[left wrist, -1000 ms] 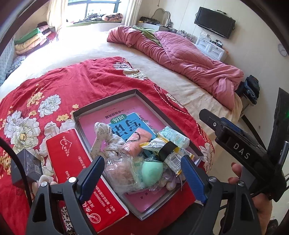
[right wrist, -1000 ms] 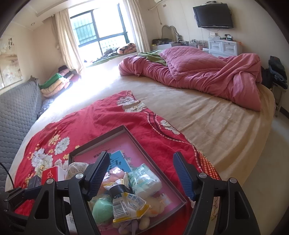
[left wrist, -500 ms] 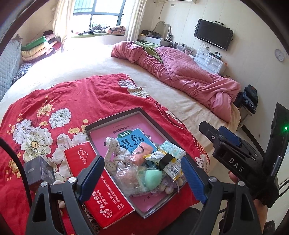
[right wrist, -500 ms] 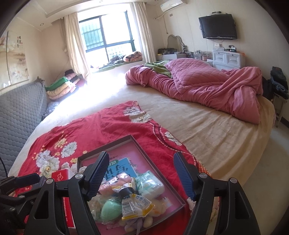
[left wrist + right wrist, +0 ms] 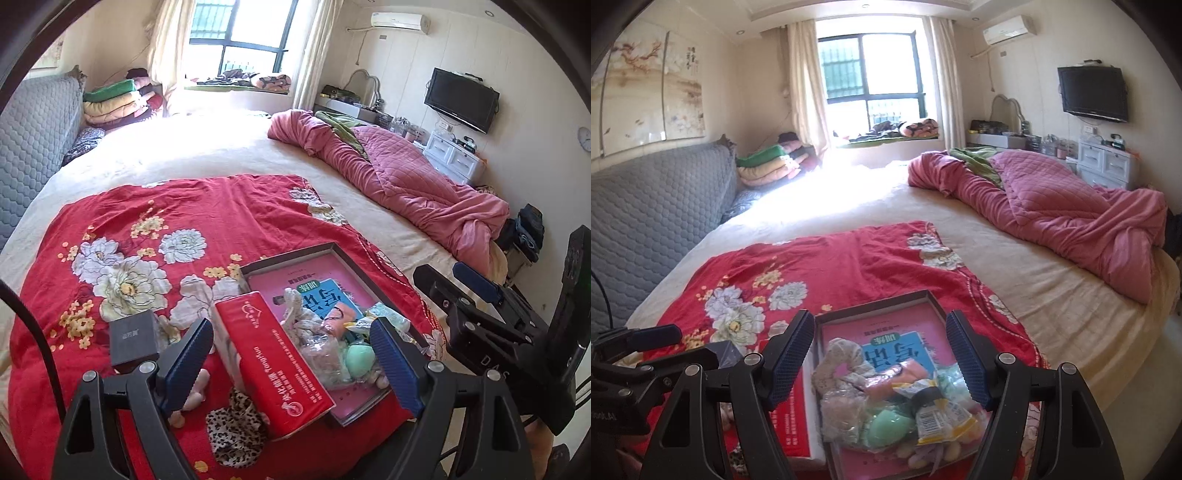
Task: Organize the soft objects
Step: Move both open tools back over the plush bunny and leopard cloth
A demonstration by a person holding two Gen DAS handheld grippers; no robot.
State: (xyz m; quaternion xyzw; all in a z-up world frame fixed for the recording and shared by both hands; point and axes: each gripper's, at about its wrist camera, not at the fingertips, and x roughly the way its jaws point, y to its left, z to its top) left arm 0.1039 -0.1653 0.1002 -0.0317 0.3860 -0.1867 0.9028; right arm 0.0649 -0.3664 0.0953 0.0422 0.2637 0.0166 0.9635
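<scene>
A shallow grey tray [image 5: 295, 256] [image 5: 875, 307] with a pink lining lies on the red floral cloth [image 5: 184, 221] at the bed's near edge. It holds a blue booklet [image 5: 320, 295], a cream scrunchie [image 5: 299, 314] [image 5: 838, 363], a pink roll [image 5: 338, 317], a mint sponge [image 5: 358, 360] [image 5: 886, 424] in clear plastic, and small packets [image 5: 934, 417]. My left gripper [image 5: 291, 365] is open and empty above the red tissue pack [image 5: 273, 365]. My right gripper [image 5: 881, 362] is open and empty above the tray; it also shows in the left wrist view [image 5: 476, 295].
A small dark box [image 5: 133, 341], a leopard-print scrunchie [image 5: 236, 430] and pale soft pieces [image 5: 195, 391] lie on the cloth left of the tray. A pink quilt [image 5: 1052, 214] is bunched at the far right of the bed. A grey headboard [image 5: 653, 210] stands left.
Both grippers have pulled back and tilted upward, so the tray and its contents sit lower in both views. Both stay open and empty; the objects have not moved.
</scene>
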